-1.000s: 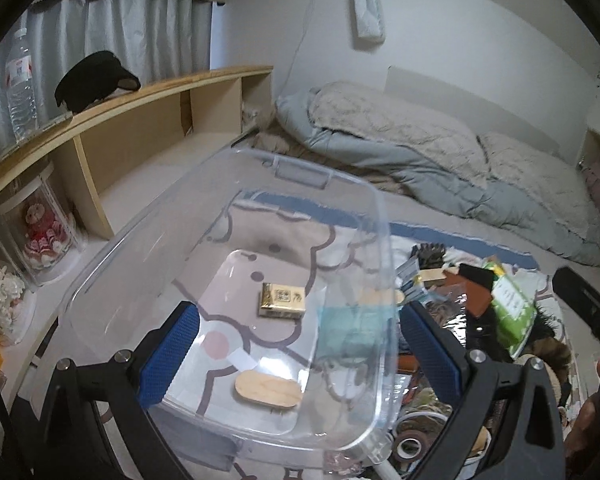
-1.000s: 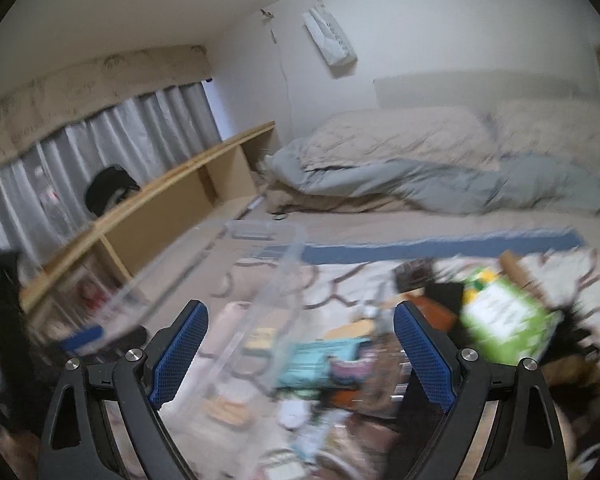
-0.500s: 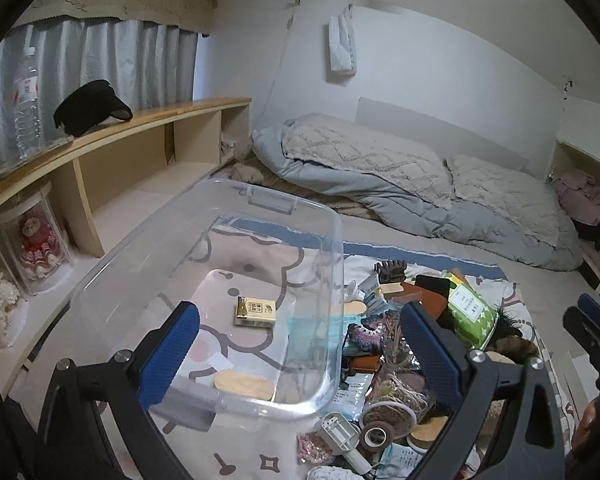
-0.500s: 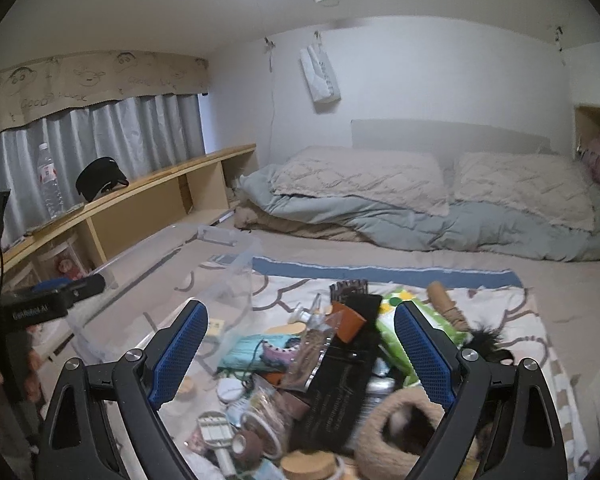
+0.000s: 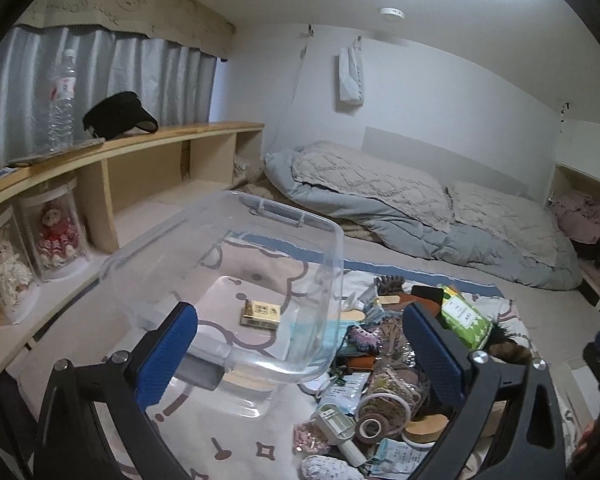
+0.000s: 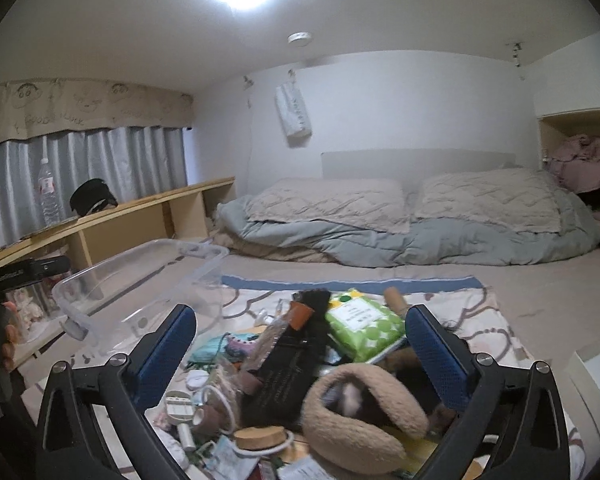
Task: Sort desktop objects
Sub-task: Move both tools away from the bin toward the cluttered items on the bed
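While both grippers hover empty, the clutter pile (image 6: pixel 284 384) sits on a patterned cloth (image 5: pixel 236 432) spread over the bed (image 6: pixel 540 280), just right of a clear plastic bin (image 5: pixel 228 240). Bin: transparent, rounded corners, latch handle on the far rim. Inside it a small gold box (image 5: pixel 261 313) lies flat on the floor of the bin; a pale wooden oval shows through its near wall.

Pile contents, mixed and overlapping: green-and-white tissue pack (image 6: pixel 362 322), soft and crinkly; black flat pouch (image 6: pixel 288 376) lying diagonal; tan fuzzy earmuffs (image 6: pixel 356 412) at the near edge; round wooden lid (image 6: pixel 260 436); tape roll (image 5: pixel 374 428); teal item (image 6: pixel 208 348) beside the bin; a white clip-like gadget (image 5: pixel 336 424). Several smaller bits too blurred to name.

Left gripper (image 5: pixel 300 344): blue-padded fingers spread wide, straddling the bin's near corner and the pile's left side, touching nothing. Right gripper (image 6: pixel 300 344): fingers also spread wide, over the pile, nothing between them.

Cloth is off-white with grey-brown loops and dots, blue band at its far edge. Beyond: grey quilt and beige pillows (image 6: pixel 488 196) against a white wall. Left side: wooden shelf (image 5: pixel 148 148) with a water bottle (image 5: pixel 62 100) and a black cap (image 5: pixel 118 116) on top, dolls in clear tubes below, grey curtains (image 6: pixel 140 160) behind.
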The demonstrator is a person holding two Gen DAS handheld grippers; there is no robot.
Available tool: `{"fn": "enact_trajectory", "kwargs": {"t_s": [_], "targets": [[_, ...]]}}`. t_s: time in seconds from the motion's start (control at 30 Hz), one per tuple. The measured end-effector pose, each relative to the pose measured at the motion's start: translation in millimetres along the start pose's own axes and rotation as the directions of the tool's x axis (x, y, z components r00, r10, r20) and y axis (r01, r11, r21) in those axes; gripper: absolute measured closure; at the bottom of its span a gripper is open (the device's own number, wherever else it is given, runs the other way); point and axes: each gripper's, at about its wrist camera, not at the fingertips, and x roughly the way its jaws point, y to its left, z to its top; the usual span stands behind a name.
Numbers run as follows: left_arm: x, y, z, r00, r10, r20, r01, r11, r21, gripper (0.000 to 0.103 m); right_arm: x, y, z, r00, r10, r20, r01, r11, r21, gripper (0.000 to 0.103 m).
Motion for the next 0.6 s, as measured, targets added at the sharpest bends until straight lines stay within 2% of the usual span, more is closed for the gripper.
{"fn": "enact_trajectory", "kwargs": {"t_s": [0.3, 0.43, 0.6], "targets": [[-15, -5, -17, 0.998, 0.031, 0.063, -0.034, 0.999, 0.040, 0.000, -27, -27, -14, 0.998, -0.035, 0.046, 0.033, 0.999, 0.040, 0.000], [-19, -5, -26, 0.997, 0.020, 0.072, -0.023, 0.999, 0.032, 0.000, -40, -37, -22, 0.993, -0.078, 0.090, 0.072, 0.995, 0.068, 0.000], [-16, -6, -37, 0.998, 0.003, 0.071, -0.006, 0.999, 0.038, 0.000, -48, -49, -33, 0.990, -0.118, 0.082, 0.109, 0.988, 0.105, 0.000]]}}
